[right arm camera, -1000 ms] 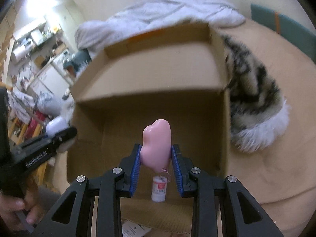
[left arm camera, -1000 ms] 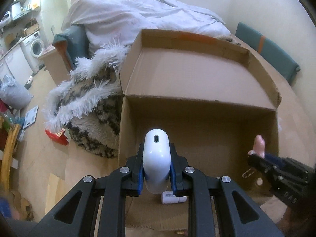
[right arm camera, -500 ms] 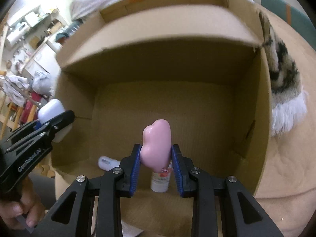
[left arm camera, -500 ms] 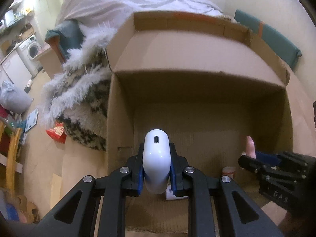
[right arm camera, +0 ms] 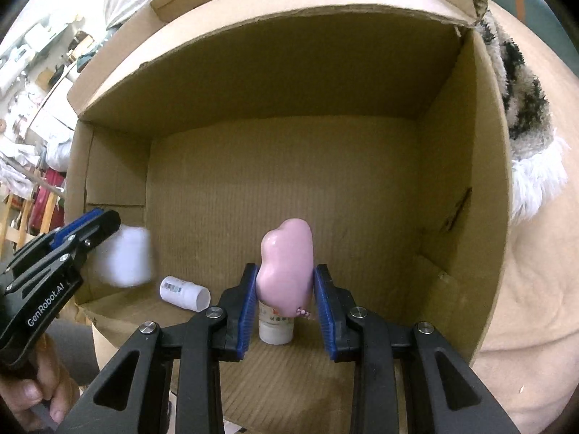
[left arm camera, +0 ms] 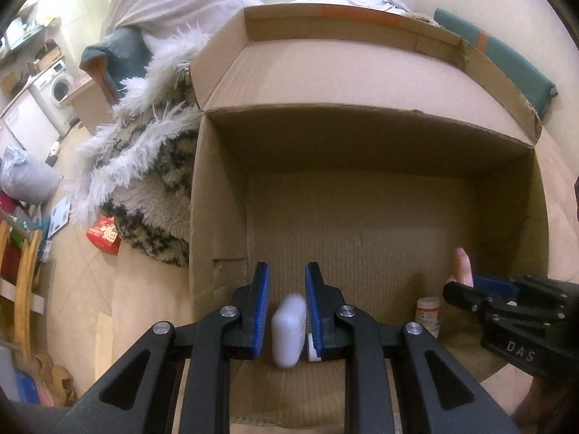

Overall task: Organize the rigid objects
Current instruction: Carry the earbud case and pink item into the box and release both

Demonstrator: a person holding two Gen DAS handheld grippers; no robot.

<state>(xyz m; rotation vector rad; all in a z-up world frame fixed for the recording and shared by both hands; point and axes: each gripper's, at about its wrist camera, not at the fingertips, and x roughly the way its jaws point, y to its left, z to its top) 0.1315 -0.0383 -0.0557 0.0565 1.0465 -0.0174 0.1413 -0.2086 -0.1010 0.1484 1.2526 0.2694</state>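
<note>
Matt brown corrugated cardboard box (right arm camera: 459, 166) with ribbed floor, glossy smooth pink rounded plastic object (right arm camera: 287, 264), smooth white plastic bottle (right arm camera: 182, 291) with paper label, shaggy black-and-white fur throw (left arm camera: 144, 166) at left, black matt plastic tool (left arm camera: 287, 278) with metal rivets

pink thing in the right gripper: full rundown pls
The pink object is a glossy, smooth, lobed blob that looks like hard plastic or silicone, with a small twisted cord at its lower edge. It stands upright, clamped at its lower half between the blue pads of the right gripper, inside the open cardboard box. A standing white bottle shows just below it; contact cannot be told.
</note>
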